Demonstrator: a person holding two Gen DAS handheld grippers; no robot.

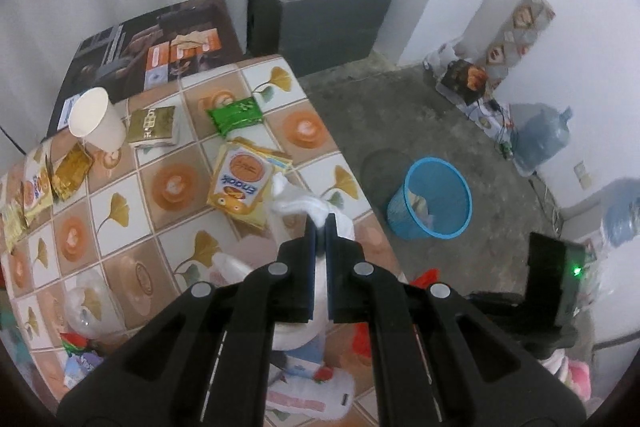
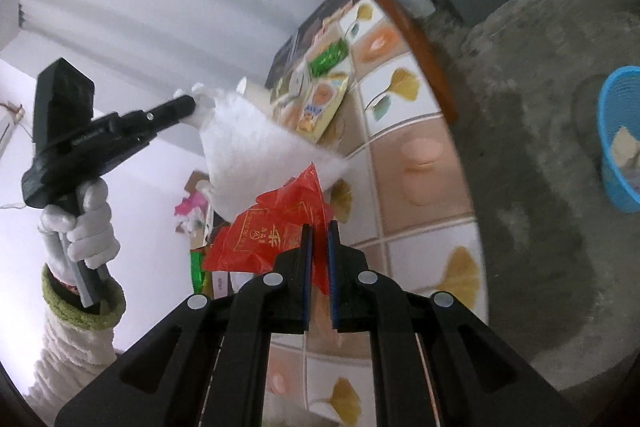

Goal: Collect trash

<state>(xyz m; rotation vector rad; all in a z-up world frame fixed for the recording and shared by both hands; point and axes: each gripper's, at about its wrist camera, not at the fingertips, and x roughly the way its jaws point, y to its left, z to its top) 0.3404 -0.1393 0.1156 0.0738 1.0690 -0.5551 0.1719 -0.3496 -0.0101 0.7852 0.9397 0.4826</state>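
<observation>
Trash is held in both grippers.
White tissue is pinched by the left gripper; a red bag is clamped by the right gripper, with the blue bin ahead right.

Both wrist views overlook table and bin.

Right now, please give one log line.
left: shut on tissue | right: shut on red bag | bin: on floor

"enaak", inverted, on yellow packet
</observation>
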